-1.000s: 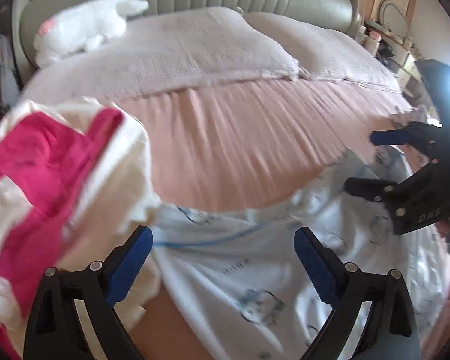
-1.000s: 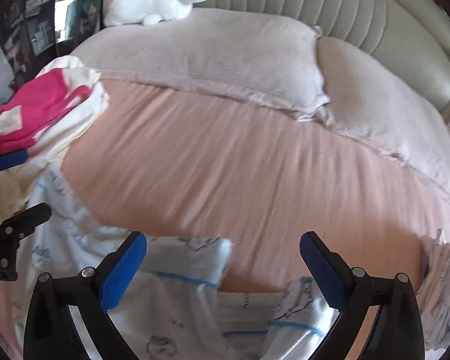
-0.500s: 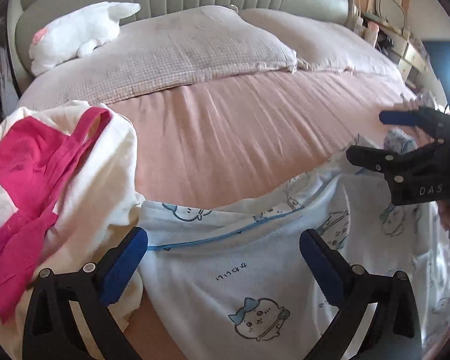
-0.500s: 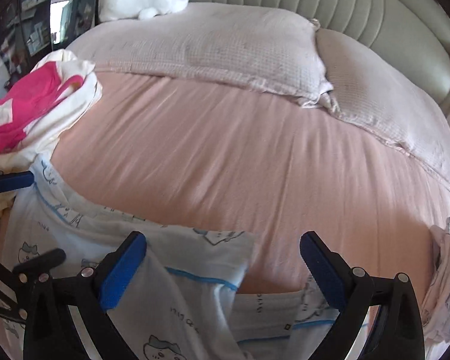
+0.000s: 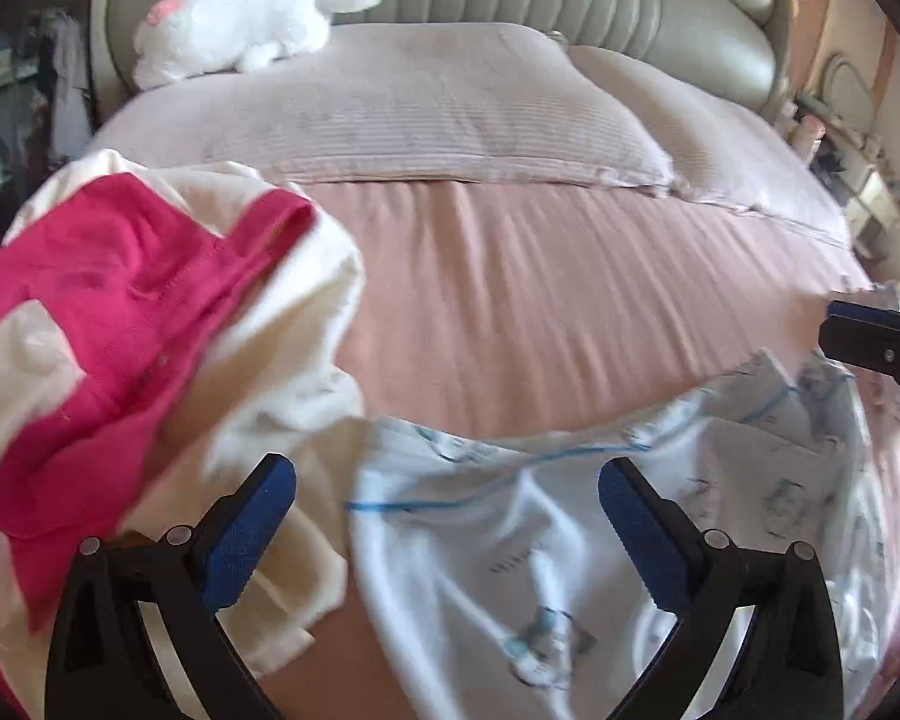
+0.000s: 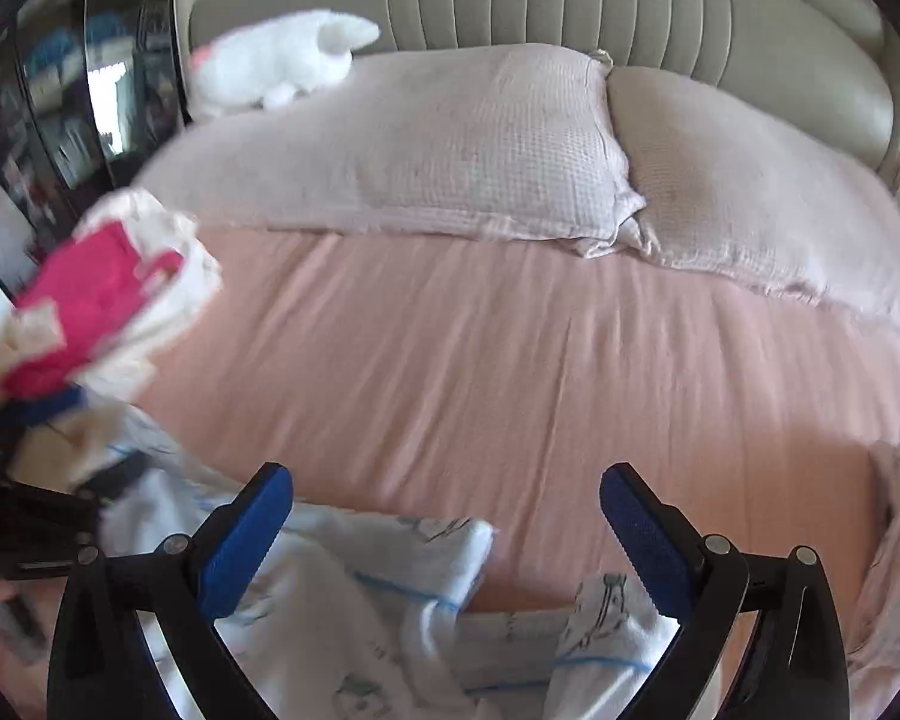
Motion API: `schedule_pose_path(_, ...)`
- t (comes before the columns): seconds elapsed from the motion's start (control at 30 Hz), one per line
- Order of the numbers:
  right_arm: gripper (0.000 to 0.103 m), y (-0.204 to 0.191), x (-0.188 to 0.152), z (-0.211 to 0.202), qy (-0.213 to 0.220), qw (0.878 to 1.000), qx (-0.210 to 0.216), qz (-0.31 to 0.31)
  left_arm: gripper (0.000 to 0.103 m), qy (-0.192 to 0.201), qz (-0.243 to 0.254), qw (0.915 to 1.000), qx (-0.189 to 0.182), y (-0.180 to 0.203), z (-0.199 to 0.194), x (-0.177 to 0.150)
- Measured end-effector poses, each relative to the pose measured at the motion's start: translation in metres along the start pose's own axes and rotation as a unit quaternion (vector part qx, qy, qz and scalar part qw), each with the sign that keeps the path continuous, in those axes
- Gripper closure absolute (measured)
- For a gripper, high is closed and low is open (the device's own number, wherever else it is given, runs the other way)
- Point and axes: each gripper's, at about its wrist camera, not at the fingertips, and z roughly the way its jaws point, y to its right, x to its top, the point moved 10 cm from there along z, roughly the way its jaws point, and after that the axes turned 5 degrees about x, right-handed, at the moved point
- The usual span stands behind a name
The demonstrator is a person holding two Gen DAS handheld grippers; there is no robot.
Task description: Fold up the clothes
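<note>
White printed pajama top (image 5: 570, 546) with blue piping is lying rumpled on the pink bedsheet (image 5: 540, 312) beside a pink-and-cream garment pile (image 5: 120, 360) — left gripper (image 5: 447, 531) and right gripper (image 6: 447, 531) are both hovering spread wide, pinching nothing.

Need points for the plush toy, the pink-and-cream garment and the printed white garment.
plush toy (image 5: 240, 24), left wrist view, on its white body.
pink-and-cream garment (image 5: 108, 312), left wrist view, on the pink panel.
printed white garment (image 5: 510, 552), left wrist view, on the white cloth below its blue trim line.
</note>
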Motion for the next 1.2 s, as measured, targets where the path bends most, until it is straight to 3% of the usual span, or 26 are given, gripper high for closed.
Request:
schedule_pose_path(0.07,0.001,0.026,-0.015,-0.023,-0.010,1.000,-0.024,-0.006,0.000,-0.003,0.053,0.9979,-0.035,0.039,-0.006,-0.013)
schedule_pose_path(0.13,0.001,0.064,-0.040,-0.041,-0.020,0.994,-0.100,-0.035,0.000,-0.010,0.114,0.9911,-0.069,0.089,-0.009,-0.028)
schedule_pose_path(0.2,0.001,0.095,-0.069,-0.047,-0.048,0.988,-0.141,-0.047,0.000,-0.021,0.156,0.9820,-0.104,0.141,-0.009,-0.042)
schedule_pose_path(0.27,0.012,0.111,-0.099,-0.043,-0.086,0.984,-0.147,-0.048,0.000,-0.040,0.199,0.9739,-0.103,0.175,-0.001,-0.052)
schedule_pose_path(0.33,0.013,0.116,-0.119,-0.036,-0.106,0.980,-0.155,-0.069,0.000,-0.062,0.237,0.9663,-0.079,0.197,0.011,-0.063)
schedule_pose_path(0.4,0.013,0.122,-0.131,-0.030,-0.110,0.972,-0.174,-0.110,0.000,-0.093,0.236,0.9663,-0.043,0.186,0.024,-0.072)
schedule_pose_path(0.47,0.012,0.141,-0.136,-0.039,-0.117,0.961,-0.214,-0.126,0.000,-0.107,0.195,0.9735,-0.055,0.168,0.020,-0.073)
schedule_pose_path(0.57,0.012,0.192,-0.148,-0.071,-0.150,0.913,-0.336,-0.174,0.000,-0.099,0.144,0.9828,-0.059,0.143,0.010,-0.067)
schedule_pose_path(0.6,0.012,0.206,-0.156,-0.079,-0.162,0.908,-0.347,-0.171,0.000,-0.091,0.125,0.9856,-0.068,0.140,0.008,-0.061)
schedule_pose_path(0.63,0.012,0.211,-0.162,-0.084,-0.162,0.925,-0.316,-0.139,0.000,-0.080,0.110,0.9875,-0.080,0.141,0.007,-0.049)
schedule_pose_path(0.7,0.012,0.199,-0.157,-0.087,-0.124,0.977,-0.174,-0.029,0.000,-0.057,0.087,0.9898,-0.098,0.145,0.007,-0.026)
schedule_pose_path(0.73,0.012,0.190,-0.146,-0.087,-0.098,0.989,-0.111,0.020,0.001,-0.047,0.097,0.9904,-0.087,0.148,0.008,-0.013)
schedule_pose_path(0.83,0.012,0.169,-0.115,-0.063,-0.066,0.994,0.009,0.090,0.002,-0.033,0.119,0.9897,-0.071,0.164,0.009,0.011)
schedule_pose_path(0.87,0.012,0.164,-0.108,-0.051,-0.065,0.992,0.030,0.099,0.002,-0.033,0.124,0.9891,-0.072,0.167,0.007,0.011)
schedule_pose_path(1.0,0.014,0.153,-0.102,-0.007,-0.094,0.992,0.035,0.075,0.002,-0.045,0.121,0.9887,-0.075,0.175,0.004,-0.012)
schedule_pose_path(1.03,0.022,0.149,-0.099,-0.003,-0.096,0.993,0.033,0.060,0.002,-0.052,0.108,0.9895,-0.081,0.172,0.004,-0.021)
schedule_pose_path(1.1,0.055,0.137,-0.091,-0.002,-0.096,0.993,0.059,0.046,0.002,-0.068,0.083,0.9901,-0.090,0.168,0.004,-0.038)
schedule_pose_path(1.13,0.087,0.132,-0.090,0.000,-0.099,0.992,0.068,0.039,0.002,-0.083,0.076,0.9894,-0.091,0.165,0.006,-0.043)
schedule_pose_path(1.2,0.089,0.121,-0.091,0.007,-0.111,0.991,0.074,0.018,0.002,-0.089,0.075,0.9895,-0.085,0.159,0.008,-0.045)
